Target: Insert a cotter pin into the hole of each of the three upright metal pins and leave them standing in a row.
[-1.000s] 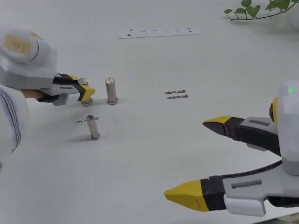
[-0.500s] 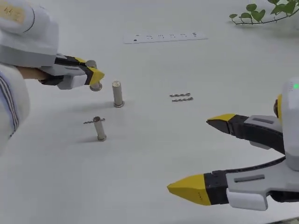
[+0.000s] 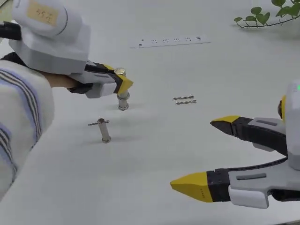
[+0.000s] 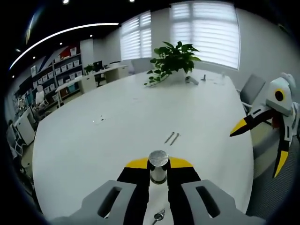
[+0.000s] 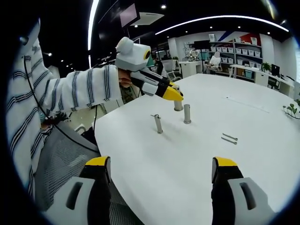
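Left hand-held gripper (image 3: 125,85) has carried its clamped metal pin (image 4: 158,165) rightward, close to the bare standing pin (image 5: 187,114), likely to tidy the row; the cottered pin (image 3: 104,131) stands nearer; right hand-held gripper (image 3: 193,154) gapes wide, empty, short of two loose cotter pins (image 3: 184,99) on the worktop (image 3: 154,154).

Right gripper (image 5: 161,165): two yellow-tipped fingers (image 5: 97,164) rise from the bottom edge, spread wide over the white tabletop (image 5: 197,154).
Left gripper (image 5: 173,94): on the far side, held out from a striped sleeve (image 5: 79,91), yellow tips closed on the top of the rear metal pin (image 5: 178,106).
Middle metal pin (image 5: 187,114): upright, just beside the rear one.
Near metal pin (image 5: 158,123): upright, apart from the other two, a cotter pin (image 5: 154,115) crosswise through its top.
Loose cotter pins (image 5: 229,138): two, side by side, lying flat to the right of the pins.
Mesh chair (image 5: 58,164): against the tabletop's left edge.
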Demonstrator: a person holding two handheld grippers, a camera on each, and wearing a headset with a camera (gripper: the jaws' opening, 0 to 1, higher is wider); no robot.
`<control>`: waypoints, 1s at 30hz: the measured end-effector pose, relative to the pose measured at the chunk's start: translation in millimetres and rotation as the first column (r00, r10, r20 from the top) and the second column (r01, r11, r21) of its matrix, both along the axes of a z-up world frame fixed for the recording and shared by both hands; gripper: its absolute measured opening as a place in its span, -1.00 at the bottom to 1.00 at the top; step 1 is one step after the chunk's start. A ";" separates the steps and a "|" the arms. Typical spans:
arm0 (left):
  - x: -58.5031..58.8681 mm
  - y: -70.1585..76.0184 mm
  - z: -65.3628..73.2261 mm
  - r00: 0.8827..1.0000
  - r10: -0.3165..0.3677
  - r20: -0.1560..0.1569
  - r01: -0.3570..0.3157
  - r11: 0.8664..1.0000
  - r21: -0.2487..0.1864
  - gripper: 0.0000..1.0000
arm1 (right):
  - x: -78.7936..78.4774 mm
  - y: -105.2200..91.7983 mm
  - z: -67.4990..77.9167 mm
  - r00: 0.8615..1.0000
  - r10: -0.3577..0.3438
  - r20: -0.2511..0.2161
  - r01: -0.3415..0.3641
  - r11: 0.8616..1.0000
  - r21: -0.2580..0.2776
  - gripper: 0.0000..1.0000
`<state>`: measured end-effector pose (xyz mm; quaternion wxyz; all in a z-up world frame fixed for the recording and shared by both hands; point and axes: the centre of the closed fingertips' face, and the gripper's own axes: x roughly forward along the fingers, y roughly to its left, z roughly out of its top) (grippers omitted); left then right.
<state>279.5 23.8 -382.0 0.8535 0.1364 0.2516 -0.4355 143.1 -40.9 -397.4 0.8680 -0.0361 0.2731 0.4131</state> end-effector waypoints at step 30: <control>-59.3 -25.3 -67.2 0.996 0.057 -0.074 -0.055 0.998 0.025 -0.81 | -6.4 -3.5 -5.6 1.000 -0.015 -0.002 0.015 1.000 0.005 0.76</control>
